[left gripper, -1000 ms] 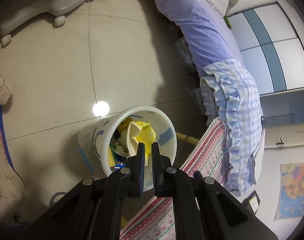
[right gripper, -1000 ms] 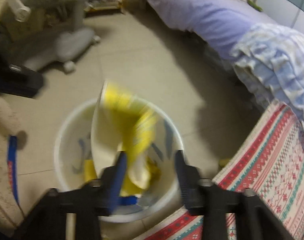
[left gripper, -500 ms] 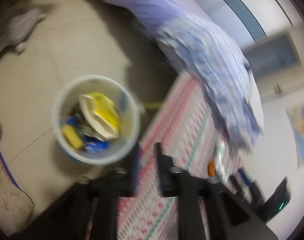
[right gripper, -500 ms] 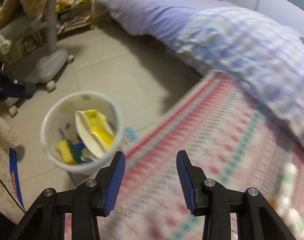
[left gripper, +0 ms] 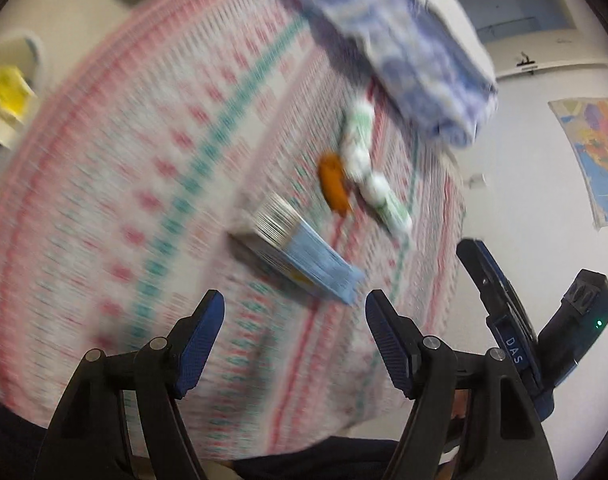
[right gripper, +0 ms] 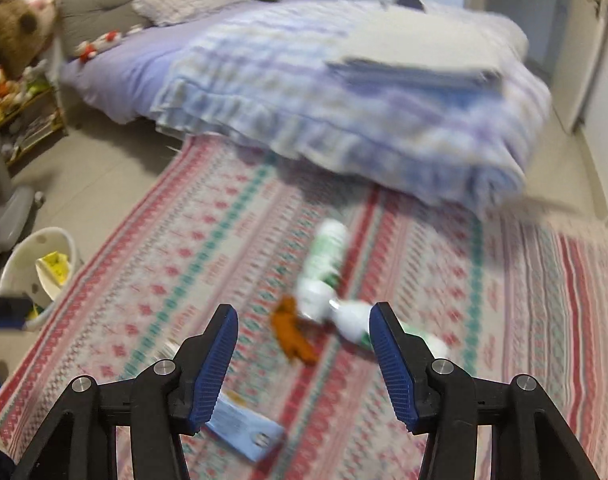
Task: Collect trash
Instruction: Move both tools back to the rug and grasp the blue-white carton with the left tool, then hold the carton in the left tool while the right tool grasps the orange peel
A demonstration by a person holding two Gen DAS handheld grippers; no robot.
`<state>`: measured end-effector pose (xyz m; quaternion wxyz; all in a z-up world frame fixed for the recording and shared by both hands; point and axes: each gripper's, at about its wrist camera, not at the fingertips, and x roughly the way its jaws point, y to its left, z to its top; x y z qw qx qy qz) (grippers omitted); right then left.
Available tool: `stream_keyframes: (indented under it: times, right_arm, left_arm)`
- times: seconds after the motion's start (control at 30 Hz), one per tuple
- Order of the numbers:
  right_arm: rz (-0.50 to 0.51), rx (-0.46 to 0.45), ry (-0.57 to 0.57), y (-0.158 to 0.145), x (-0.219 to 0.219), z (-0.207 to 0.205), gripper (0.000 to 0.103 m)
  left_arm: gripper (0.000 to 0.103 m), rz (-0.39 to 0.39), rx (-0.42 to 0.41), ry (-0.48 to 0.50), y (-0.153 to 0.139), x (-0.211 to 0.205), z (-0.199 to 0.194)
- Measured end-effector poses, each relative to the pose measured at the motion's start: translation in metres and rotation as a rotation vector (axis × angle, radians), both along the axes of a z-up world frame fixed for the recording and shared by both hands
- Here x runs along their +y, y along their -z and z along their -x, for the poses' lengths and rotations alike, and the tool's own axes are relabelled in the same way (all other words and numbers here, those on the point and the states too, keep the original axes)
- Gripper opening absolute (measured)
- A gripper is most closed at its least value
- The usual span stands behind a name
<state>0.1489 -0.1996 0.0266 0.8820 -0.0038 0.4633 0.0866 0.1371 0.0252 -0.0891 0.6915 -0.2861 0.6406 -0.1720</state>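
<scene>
Trash lies on a patterned rug [right gripper: 207, 240]: a light blue flat box [left gripper: 304, 260] [right gripper: 243, 434], an orange scrap [left gripper: 334, 184] [right gripper: 293, 334], and two white-and-green bottles [left gripper: 358, 136] [right gripper: 324, 264], the second [right gripper: 356, 322] lying beside the first. My left gripper [left gripper: 293, 320] is open and empty just short of the blue box. My right gripper [right gripper: 304, 344] is open and empty above the orange scrap and bottles. A white bin [right gripper: 35, 268] with a yellow-and-white carton [right gripper: 53, 270] stands at the rug's left edge; it also shows in the left wrist view [left gripper: 11, 92].
A bed with a blue checked quilt [right gripper: 344, 112] overhangs the rug's far side. A grey wheeled stand [right gripper: 11, 216] and a shelf with toys [right gripper: 19, 108] are at the left. The other gripper [left gripper: 544, 340] shows at the right of the left wrist view.
Both grippers swung away from the bin to the rug's trash. The left gripper went from shut to open. The carton dropped from the right gripper now sits in the bin.
</scene>
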Motion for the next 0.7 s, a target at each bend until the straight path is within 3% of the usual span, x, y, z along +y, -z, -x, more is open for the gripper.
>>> stream_keyframes:
  times: [0.1,0.3,0.4,0.5,0.6,0.7]
  right_arm:
    - [-0.008,0.028,0.021,0.007,-0.017,0.002,0.059]
    - [-0.022,0.039,0.055,0.012,-0.042,0.008,0.060]
    - [-0.035,0.034,0.063,0.011,-0.050,0.008,0.060]
    - [-0.034,0.046,0.066,0.016,-0.052,0.005,0.060]
    - [-0.052,0.072,0.078,0.025,-0.057,-0.002,0.060]
    - [-0.096,0.116,0.075,0.037,-0.058,-0.009,0.059]
  left_arm:
    - [0.076,0.020,0.058,-0.023,0.018,-0.028,-0.001]
    - [0.076,0.000,0.083,-0.084,0.043,-0.063,-0.019]
    - [0.075,-0.082,0.091,-0.128,0.059,-0.067,-0.029]
    - [0.037,-0.103,0.067,-0.169,0.055,-0.058,-0.025]
    - [0.033,-0.061,0.026,-0.160,0.038,-0.048,-0.022]
    - [0.033,-0.071,-0.040,-0.158,0.017,-0.031,-0.021]
